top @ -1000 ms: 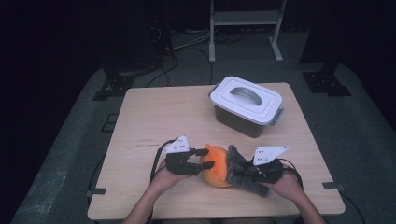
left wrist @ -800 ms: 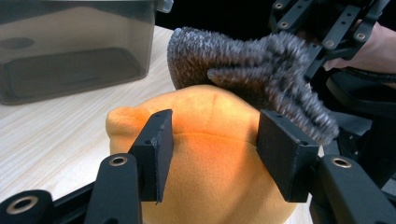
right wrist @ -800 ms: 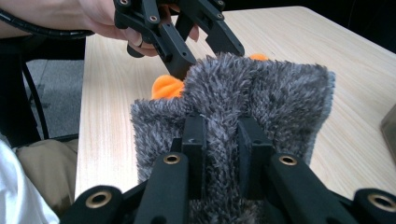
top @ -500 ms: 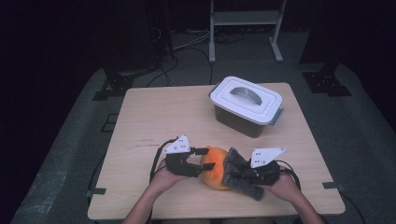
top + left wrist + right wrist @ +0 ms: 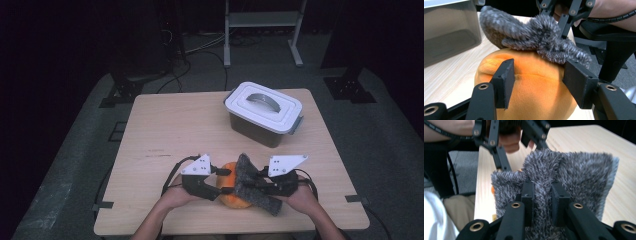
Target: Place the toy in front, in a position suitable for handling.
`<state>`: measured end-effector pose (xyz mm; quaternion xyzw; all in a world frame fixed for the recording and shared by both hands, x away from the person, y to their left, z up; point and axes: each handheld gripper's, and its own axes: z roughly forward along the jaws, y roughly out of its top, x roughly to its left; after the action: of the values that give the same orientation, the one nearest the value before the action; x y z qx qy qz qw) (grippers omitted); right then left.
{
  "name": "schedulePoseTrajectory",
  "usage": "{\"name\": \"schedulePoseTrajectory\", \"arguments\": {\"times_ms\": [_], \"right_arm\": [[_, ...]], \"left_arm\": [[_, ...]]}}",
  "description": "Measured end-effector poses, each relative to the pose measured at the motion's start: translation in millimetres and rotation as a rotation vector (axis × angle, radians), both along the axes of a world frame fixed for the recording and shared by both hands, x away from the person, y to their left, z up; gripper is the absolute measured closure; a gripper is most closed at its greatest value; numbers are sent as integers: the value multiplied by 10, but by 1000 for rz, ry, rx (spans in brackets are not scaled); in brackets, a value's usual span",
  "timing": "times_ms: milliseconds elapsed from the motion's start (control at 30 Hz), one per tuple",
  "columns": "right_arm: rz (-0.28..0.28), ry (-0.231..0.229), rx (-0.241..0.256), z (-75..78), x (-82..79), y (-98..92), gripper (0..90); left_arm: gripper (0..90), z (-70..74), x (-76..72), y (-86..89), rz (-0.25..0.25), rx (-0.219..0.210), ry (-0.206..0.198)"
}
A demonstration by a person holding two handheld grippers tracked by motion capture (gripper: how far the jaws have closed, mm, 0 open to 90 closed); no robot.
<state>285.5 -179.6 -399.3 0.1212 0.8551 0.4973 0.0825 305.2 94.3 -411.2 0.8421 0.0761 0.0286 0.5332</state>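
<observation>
A round orange plush [image 5: 231, 198] rests near the table's front edge, between both hands. My left gripper [image 5: 223, 181] comes from the left, and in the left gripper view its jaws press on the sides of the orange plush [image 5: 536, 87], so the left gripper [image 5: 539, 72] is shut on it. A grey furry cloth [image 5: 253, 184] lies draped over the plush's right side. My right gripper [image 5: 251, 187] is shut on a fold of this grey cloth [image 5: 579, 170], with the fur pinched between the right gripper [image 5: 541, 187] jaws. The same cloth [image 5: 536, 42] hangs over the plush top.
A dark storage box with a white handled lid [image 5: 262, 107] stands at the back right of the wooden table [image 5: 175, 125]; its wall [image 5: 446, 32] appears close by in the left gripper view. The person's forearms enter over the front edge.
The right gripper has shifted the grey cloth slightly left and toward the front edge, further over the plush. The left gripper and the plush have barely moved.
</observation>
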Motion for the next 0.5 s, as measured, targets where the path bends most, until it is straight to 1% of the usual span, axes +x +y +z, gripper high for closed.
{"name": "schedulePoseTrajectory", "arguments": {"times_ms": [33, 67, 100, 167, 233, 267, 333, 400, 433, 500], "right_arm": [[-2, 0, -11, -10, 0, -10, 745], [-6, 11, -17, -24, 2, -25, 743], [-7, 22, -27, -47, 7, -45, 743], [-8, 37, -43, -99, 15, -92, 742], [-9, 53, -51, -114, 30, -131, 742], [-13, 53, -46, -97, 31, -141, 744], [-19, 37, -19, -37, 19, -143, 744], [-19, 14, 24, 37, 7, -125, 745], [-21, 6, 36, 74, 0, -104, 745], [-24, -16, 43, 124, -10, -42, 746]], "left_arm": [[397, 8, 6, 5, 5, 2, 1], [372, 19, 13, 12, 12, 3, -3], [362, 27, 20, 19, 27, -1, 2], [362, 30, 33, 30, 38, -2, 11], [363, 12, 32, 24, 42, -1, 10], [367, 7, 32, 22, 38, 2, 12], [374, 2, 22, 16, 26, 4, 7], [382, -2, -1, -4, -1, 7, -7], [384, -5, -13, -19, -13, 3, -5], [385, -8, -29, -42, -39, 4, 1]]}}
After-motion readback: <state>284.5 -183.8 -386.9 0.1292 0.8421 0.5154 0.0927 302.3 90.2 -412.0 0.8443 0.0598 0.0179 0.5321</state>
